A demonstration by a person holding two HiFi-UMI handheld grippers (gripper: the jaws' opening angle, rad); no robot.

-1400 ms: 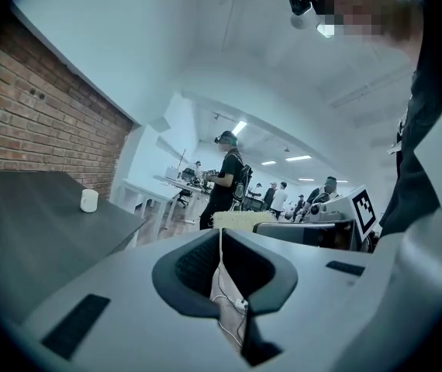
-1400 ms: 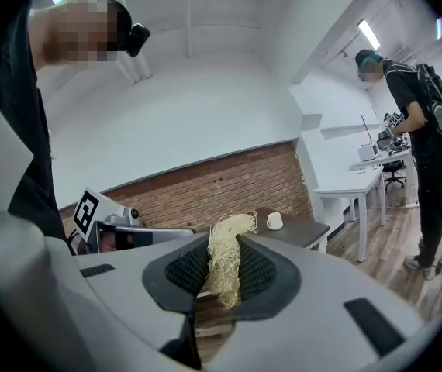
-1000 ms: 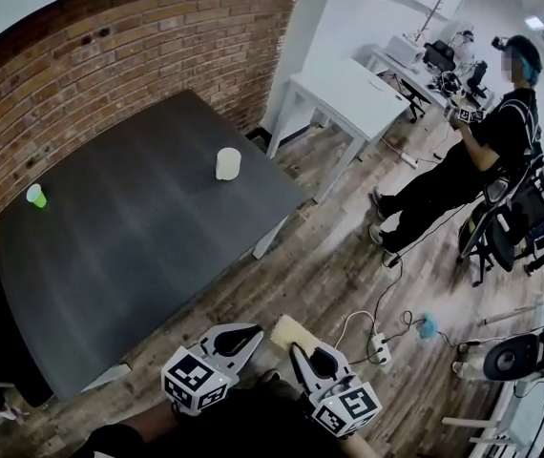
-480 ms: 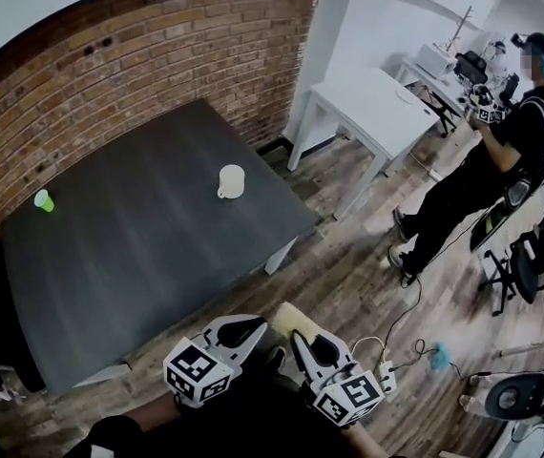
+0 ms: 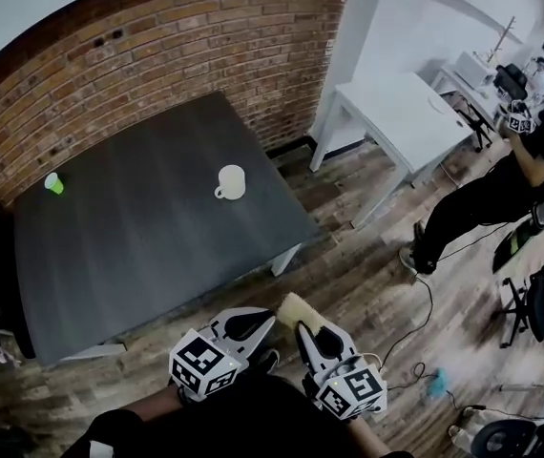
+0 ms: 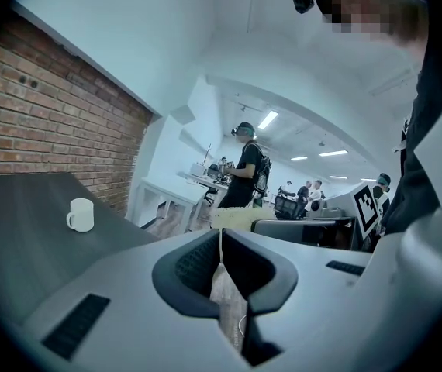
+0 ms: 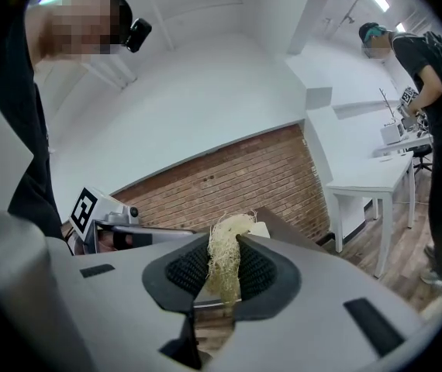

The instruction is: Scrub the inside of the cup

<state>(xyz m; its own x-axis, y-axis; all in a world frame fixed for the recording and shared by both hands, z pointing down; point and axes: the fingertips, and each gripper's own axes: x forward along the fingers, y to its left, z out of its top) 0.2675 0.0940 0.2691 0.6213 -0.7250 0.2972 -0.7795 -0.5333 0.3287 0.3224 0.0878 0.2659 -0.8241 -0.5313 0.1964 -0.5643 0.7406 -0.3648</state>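
Note:
A white mug stands on the dark table, toward its far right part; the left gripper view shows the mug well ahead on the left. Both grippers are held over the wooden floor, short of the table's near edge. My left gripper is shut with nothing between its jaws. Beside it, my right gripper is shut on a straw-coloured loofah scrubber, whose fibres stick up between the pads.
A small green cup stands at the table's far left. A brick wall runs behind the table. A white table is at the right, with a person in black beyond it. Cables and a power strip lie on the floor.
The table and mug have drawn nearer and shifted in the head view as both grippers travel together toward the table. The jaws have stayed as they were.

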